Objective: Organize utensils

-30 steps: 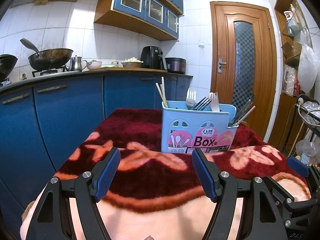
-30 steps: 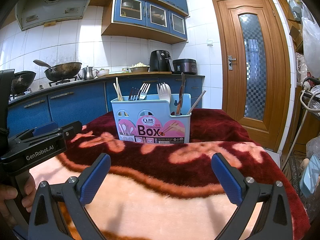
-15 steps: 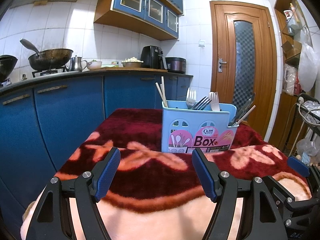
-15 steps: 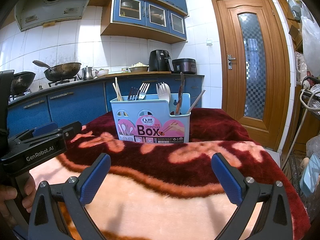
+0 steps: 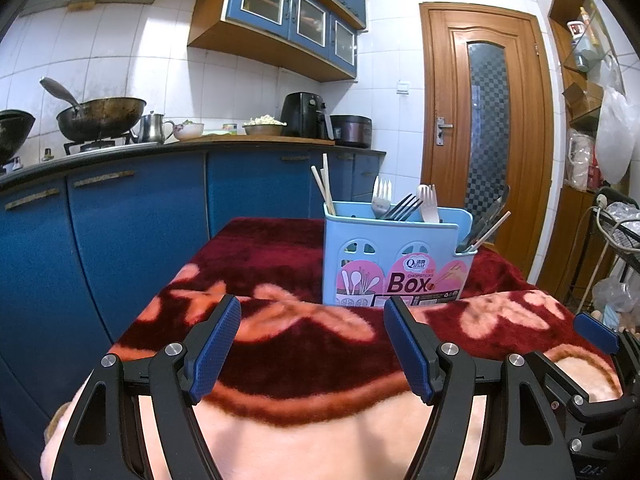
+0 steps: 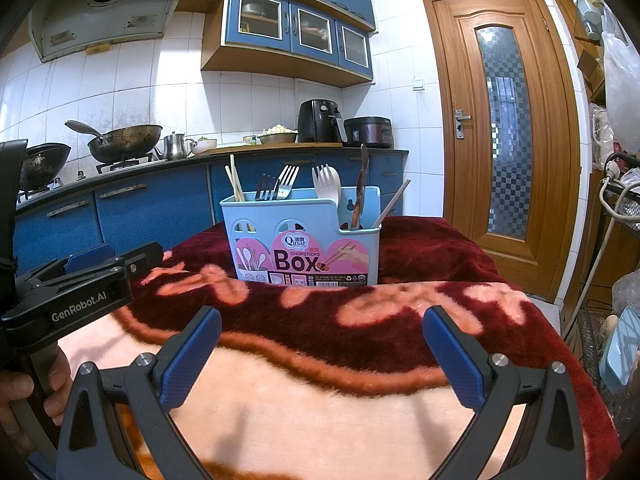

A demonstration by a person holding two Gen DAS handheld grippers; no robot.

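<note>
One light-blue utensil box (image 6: 304, 236), upright near the far middle of a table. One dark-red and pink plush blanket (image 6: 420, 248) under it. Printed label side towards both cameras, long side running left to right.

Inside, from the left:
- Two pale chopsticks (image 6: 234, 184) at the left end, close to upright, tips up, leaning a little left.
- Three forks, tines up: one dark fork (image 6: 264, 192), one metal fork (image 6: 287, 180) tilted right, one cream fork (image 6: 326, 184) standing straight.
- One dark-handled utensil (image 6: 362, 188) in the lower right-hand compartment, near upright; kind hard to tell.
- One single chopstick (image 6: 394, 204) in that same compartment, slanting up and right past the rim.

Two grippers, both well short of the box, over the pink near part of the blanket.

Left gripper (image 5: 311, 308): blue pads spread wide, only blanket showing in the gap, pinching nothing, apart from the box. Also visible at the left edge of the right-wrist view, gripped from below by one hand (image 6: 24, 392).

Right gripper (image 6: 322, 320): pads likewise spread wide, empty, touching no utensil. Pointing towards the box, slightly downward.
</note>
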